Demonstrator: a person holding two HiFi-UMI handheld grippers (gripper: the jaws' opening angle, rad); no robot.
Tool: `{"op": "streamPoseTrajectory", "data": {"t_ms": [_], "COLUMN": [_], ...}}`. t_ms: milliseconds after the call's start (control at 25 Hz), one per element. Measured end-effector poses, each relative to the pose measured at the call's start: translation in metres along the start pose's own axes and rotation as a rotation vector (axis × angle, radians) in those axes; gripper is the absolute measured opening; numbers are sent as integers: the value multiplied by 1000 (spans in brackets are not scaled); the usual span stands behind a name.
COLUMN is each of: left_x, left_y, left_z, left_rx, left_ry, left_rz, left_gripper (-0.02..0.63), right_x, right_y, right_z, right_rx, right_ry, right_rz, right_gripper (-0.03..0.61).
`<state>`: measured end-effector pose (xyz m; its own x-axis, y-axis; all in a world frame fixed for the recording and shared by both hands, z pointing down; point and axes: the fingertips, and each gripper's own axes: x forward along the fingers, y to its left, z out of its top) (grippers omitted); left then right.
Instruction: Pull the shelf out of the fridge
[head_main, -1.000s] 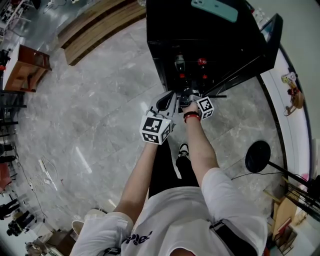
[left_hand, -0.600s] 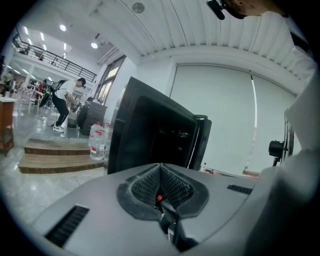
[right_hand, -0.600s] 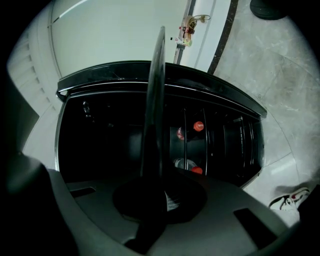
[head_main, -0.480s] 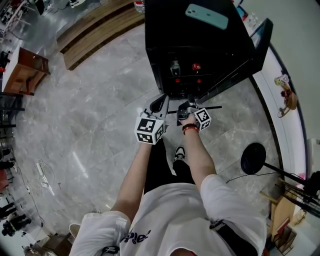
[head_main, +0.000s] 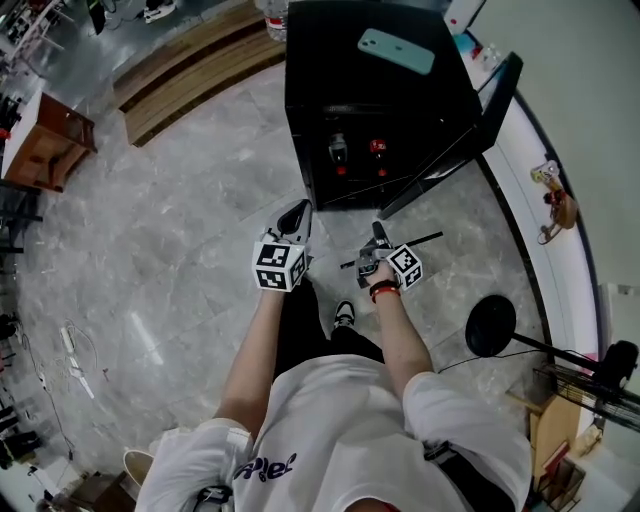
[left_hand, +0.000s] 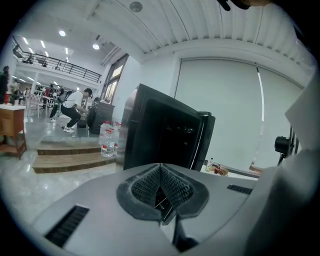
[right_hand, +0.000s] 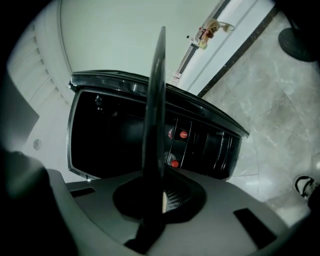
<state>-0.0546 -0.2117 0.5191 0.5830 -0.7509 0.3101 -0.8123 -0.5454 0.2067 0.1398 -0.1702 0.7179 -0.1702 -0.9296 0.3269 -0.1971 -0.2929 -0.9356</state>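
Removal looks finished: right gripper (head_main: 374, 244) pinches the thin dark flat shelf (right_hand: 155, 100) clear outside the open black fridge (head_main: 380, 100); left gripper (left_hand: 161, 192) has jaws pressed together, empty.

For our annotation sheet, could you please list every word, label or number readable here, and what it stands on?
None reads clearly.
Print on the white shirt: blurred and partly hidden, not readable.
Red labels on the water bottles: too small to read.
Marker cubes: square patterns only, no letters.
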Motion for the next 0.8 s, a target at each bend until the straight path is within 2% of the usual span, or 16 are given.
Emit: {"op": "streamPoseTrajectory", "data": {"t_ms": [200,480,800], "left_x": [-5,-19,-37], "left_y": [-11,-31,-45], "left_z": [-5,-11,-1], "left_rx": [12,71,72], "left_ry": [19,46,26], "left_rz": [18,19,35], "left_gripper": [17,17,17], "right_x": [-30,-64,-91], "right_y": [1,27,95], "right_z": [9,8,1], "right_rx": [-113,-409,-702], "right_ry": [60,183,234], "right_rz": [-39,-55,34], "right_gripper": [23,23,23]}}
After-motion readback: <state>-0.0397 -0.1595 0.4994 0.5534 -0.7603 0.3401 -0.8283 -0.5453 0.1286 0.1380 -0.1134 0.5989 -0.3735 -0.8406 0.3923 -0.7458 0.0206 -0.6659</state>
